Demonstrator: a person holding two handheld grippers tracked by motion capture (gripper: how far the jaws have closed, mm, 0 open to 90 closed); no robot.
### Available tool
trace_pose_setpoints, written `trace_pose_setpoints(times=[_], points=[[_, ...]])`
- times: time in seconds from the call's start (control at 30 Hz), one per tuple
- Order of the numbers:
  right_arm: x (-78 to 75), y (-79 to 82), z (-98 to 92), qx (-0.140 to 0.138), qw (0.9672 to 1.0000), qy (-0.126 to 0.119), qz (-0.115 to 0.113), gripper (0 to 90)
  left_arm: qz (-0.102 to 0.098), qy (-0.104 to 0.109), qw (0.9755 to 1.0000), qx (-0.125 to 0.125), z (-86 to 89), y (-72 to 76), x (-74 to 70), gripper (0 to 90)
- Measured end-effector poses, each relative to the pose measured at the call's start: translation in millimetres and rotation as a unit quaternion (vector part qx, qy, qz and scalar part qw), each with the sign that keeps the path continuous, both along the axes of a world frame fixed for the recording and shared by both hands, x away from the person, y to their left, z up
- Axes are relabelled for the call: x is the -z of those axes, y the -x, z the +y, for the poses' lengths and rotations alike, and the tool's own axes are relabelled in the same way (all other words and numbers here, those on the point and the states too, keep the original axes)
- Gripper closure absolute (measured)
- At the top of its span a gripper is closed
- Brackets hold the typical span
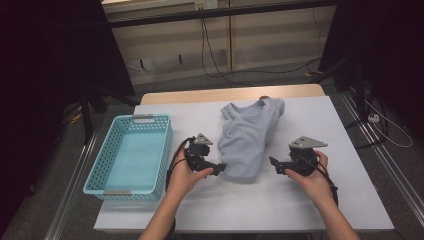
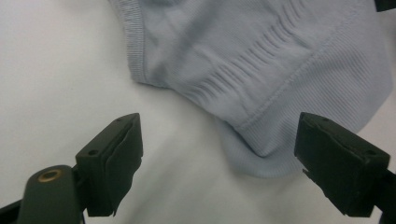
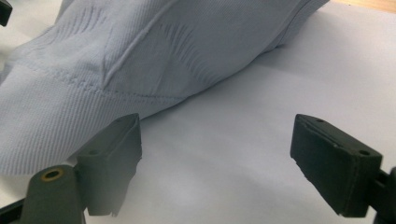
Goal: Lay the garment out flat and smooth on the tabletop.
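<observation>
Room: I see a dim space beyond the table, with a pale wall at the back, black cables hanging down it and trailing over a grey floor, and dark stands at both sides.
Table: I see a wooden top under a white sheet that covers nearly all of it; a strip of bare wood shows along the far edge.
Basket: a light blue mesh basket sits on the sheet's left part, long side running away from me, near the left gripper but apart from it.
Shirt: a pale blue ribbed shirt lies crumpled in the sheet's middle, its far end near the back edge, its near hem between my two grippers.
Left gripper: my left gripper is held low at the hem's left corner; in the left gripper view I see the jaws spread wide with the corner of the hem lying between them, neither pad pressing it, so it holds nothing.
Right gripper: my right gripper sits just right of the hem; in the right gripper view its jaws stand wide apart over bare sheet, the cloth's edge beside one jaw, nothing gripped.
</observation>
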State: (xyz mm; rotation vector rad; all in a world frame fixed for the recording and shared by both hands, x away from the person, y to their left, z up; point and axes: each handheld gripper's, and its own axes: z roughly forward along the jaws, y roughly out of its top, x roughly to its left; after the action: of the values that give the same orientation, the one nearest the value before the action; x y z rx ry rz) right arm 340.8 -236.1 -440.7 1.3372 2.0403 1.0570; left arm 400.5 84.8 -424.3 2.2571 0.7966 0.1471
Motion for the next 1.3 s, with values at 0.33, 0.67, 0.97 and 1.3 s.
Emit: trace_pose_setpoints(times=[0.33, 0.67, 0.97, 1.3], points=[[1.3, 2.4, -0.2, -0.002, 1.0000, -0.003, 0.002, 16.2, -0.005, -0.006, 1.0000, 0.005, -1.9, 9.5, 1.9, 17.0], [0.0, 4.0, -0.6, -0.002, 1.0000, -0.009, -0.001, 15.9, -0.002, -0.018, 0.9997, 0.018, -5.7, 13.9, 8.4, 18.3], [-0.2, 4.2, -1.2, -0.002, 0.9999, -0.012, 0.000, 16.0, -0.007, -0.029, 0.9992, 0.025, -8.5, 12.9, 15.1, 24.4], [0.1, 4.8, -1.9, -0.003, 0.9999, -0.013, 0.001, 16.0, -0.003, -0.032, 0.9987, 0.041, -10.9, 12.0, 21.8, 36.1]])
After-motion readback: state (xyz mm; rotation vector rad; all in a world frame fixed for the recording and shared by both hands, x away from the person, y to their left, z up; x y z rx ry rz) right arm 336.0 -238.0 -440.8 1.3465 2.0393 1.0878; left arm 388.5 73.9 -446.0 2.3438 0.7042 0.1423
